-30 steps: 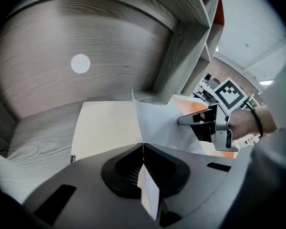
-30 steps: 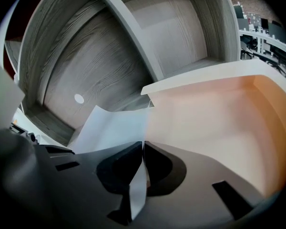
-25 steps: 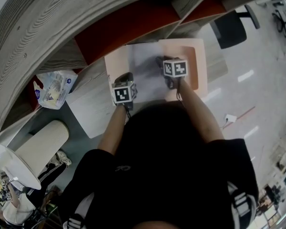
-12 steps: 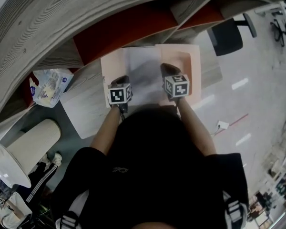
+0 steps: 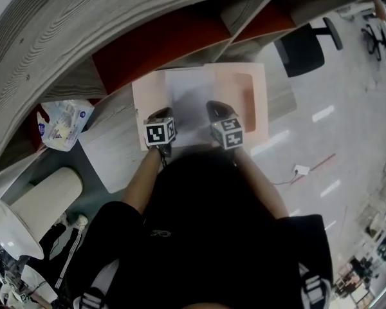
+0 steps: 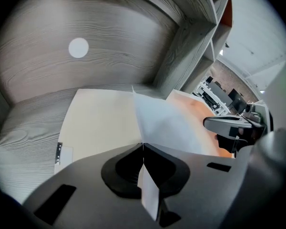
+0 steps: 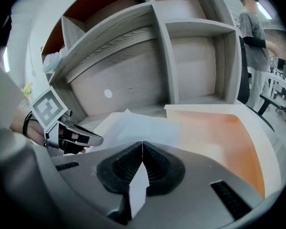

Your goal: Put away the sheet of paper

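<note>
Sheet of paper (image 5: 190, 105): white, spread over the middle of the open folder (image 5: 254, 95), near edge pinched at 2 places
Folder: peach colour, lies open on the grey wood desk (image 5: 112, 143), in front of the shelf unit (image 5: 161, 44)
Left gripper (image 5: 162, 113): jaws closed tight on the near-left edge of the sheet; a strip of paper sticks out behind the pads
Right gripper (image 5: 213, 108): jaws have just been closing, now pressed together on the near-right edge, w/ paper btw. the pads
Both grippers: side by side, near each other, pointing down and fwd toward the shelves
Others: plastic bag (image 5: 61, 118) on the desk, well apart to the left of the folder; black chair (image 5: 302, 47) to the right of the shelves; a person (image 7: 252, 27) stands in the background, seen from right gripper view
</note>
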Motion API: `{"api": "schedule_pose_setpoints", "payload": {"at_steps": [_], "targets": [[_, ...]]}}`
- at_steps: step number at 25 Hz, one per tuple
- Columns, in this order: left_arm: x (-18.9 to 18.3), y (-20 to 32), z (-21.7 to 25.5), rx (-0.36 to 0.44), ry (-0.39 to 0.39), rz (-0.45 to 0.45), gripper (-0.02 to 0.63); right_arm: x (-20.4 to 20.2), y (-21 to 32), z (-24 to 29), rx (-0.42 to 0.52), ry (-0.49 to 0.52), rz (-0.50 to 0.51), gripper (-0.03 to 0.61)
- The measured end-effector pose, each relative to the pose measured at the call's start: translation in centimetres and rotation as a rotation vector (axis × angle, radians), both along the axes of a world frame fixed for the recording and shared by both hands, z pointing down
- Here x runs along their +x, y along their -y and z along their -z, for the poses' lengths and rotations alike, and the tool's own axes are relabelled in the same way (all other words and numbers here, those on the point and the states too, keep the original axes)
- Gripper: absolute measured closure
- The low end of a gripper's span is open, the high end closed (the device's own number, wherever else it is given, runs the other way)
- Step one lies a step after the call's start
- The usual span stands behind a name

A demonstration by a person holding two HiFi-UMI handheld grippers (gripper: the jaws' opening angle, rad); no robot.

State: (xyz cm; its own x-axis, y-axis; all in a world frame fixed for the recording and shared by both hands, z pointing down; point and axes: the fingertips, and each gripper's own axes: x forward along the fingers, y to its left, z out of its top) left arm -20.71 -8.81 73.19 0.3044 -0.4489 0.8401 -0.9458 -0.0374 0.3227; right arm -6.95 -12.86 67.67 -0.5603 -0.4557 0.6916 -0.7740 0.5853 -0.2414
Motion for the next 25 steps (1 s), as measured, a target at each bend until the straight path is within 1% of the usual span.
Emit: {"api": "schedule_pose_setpoints", "payload": {"at_steps": [10,14,18,21,25], "targets": [[0.5,-0.4,-0.2,-0.021,-0.02,0.056,0.568,0.4,-0.3,0.1,-0.027,0.011,-0.028,0.558],[0.6,-0.5,-0.4,-0.03,-0.041,0.099,0.568,0.6,-0.4,0.0,-0.032,0.012,-0.033,0.558],[0.7,-0.3,-0.5,-0.035,-0.045,0.131,0.568,1.1,-0.2,0.3,-0.029,0.017,-0.041,0.558],[1.0,0.0,-0.4,-0.032,-0.05,0.135,0.568,1.6,-0.2,0.4,-0.026,0.014,-0.049,0.558],[2.1,0.5,-0.3,-0.025,-0.055,0.117,0.568,2.4,-0.4,0.4,-0.025,0.005,-0.061,0.558]]}}
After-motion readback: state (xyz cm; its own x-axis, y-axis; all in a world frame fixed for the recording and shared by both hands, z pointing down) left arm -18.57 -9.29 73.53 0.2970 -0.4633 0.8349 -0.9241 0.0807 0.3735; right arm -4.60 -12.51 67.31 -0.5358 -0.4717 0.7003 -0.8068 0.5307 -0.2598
